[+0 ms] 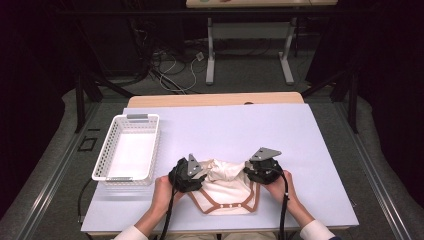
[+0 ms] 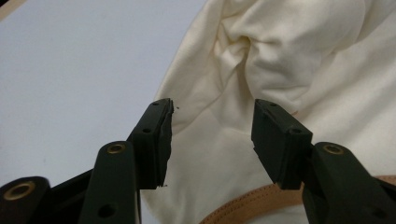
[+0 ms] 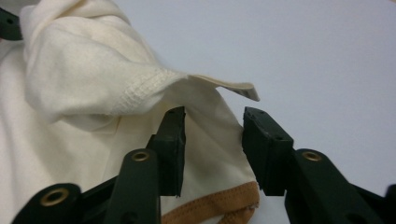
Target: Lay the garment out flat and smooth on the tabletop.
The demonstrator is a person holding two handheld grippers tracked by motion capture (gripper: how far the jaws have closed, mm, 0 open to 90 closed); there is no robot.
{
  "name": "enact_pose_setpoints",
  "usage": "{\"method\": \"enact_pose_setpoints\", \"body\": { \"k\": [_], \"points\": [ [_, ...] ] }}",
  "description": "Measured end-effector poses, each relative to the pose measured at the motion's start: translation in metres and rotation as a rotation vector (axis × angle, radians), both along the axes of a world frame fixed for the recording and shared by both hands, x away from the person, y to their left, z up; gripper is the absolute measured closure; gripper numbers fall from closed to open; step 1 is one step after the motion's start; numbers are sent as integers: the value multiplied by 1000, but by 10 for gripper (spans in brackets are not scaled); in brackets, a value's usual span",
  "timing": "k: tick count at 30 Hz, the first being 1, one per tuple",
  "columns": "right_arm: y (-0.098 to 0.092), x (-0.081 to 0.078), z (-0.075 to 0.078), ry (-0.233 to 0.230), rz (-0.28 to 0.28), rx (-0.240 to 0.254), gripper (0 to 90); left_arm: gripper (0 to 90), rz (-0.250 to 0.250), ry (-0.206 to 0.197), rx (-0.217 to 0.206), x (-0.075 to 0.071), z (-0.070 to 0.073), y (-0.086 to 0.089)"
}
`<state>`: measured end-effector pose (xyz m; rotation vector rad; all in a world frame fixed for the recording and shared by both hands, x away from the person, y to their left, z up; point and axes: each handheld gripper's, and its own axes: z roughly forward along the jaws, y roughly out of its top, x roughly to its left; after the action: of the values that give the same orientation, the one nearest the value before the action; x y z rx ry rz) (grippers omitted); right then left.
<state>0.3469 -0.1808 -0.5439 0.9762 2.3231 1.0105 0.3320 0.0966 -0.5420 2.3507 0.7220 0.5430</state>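
Observation:
A cream garment with brown trim and snaps lies bunched on the pale table near its front edge. My left gripper sits at the garment's left side, held in a hand. In the left gripper view its jaws stand apart around nothing, and my left gripper hovers just in front of the crumpled cream cloth. My right gripper is at the garment's right side. Seen from the right gripper view, my right gripper is open below a raised fold of the cloth, beside a brown hem.
A white slotted basket stands on the left of the table, with nothing visible inside. The far half of the table is bare. Beyond it are another table's legs and loose cables on the floor.

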Motion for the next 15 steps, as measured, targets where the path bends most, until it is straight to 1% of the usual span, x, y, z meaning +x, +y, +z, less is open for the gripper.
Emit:
{"method": "enact_pose_setpoints", "body": {
  "k": [2, 4, 6, 8, 9, 10, 12, 13, 14, 15],
  "points": [
    [1, 5, -2, 3, -3, 7, 685, 488, 8, 7, 2, 3, -2, 0],
    [2, 8, -3, 17, -9, 7, 767, 496, 16, 14, 9, 6, -3, 1],
    [2, 11, -4, 19, -15, 8, 813, 503, 27, 19, 3, 8, -3, 2],
    [2, 14, -5, 27, -19, 4, 829, 514, 34, 23, 2, 11, -4, 3],
    [2, 16, -6, 21, -23, 5, 835, 521, 38, 27, 0, 12, -4, 3],
    [2, 17, -6, 31, -24, -1, 836, 527, 41, 31, 1, 13, -4, 4],
    [2, 19, -7, 27, -33, 4, 837, 541, 48, 37, 3, 15, -6, 4],
    [1, 21, -7, 35, -41, 0, 839, 563, 49, 44, 3, 16, -7, 4],
    [1, 22, -7, 40, -49, 6, 838, 568, 50, 47, 8, 17, -8, 5],
    [-1, 23, -7, 41, -55, 8, 840, 593, 50, 49, 6, 18, -9, 5]
  ]
}}
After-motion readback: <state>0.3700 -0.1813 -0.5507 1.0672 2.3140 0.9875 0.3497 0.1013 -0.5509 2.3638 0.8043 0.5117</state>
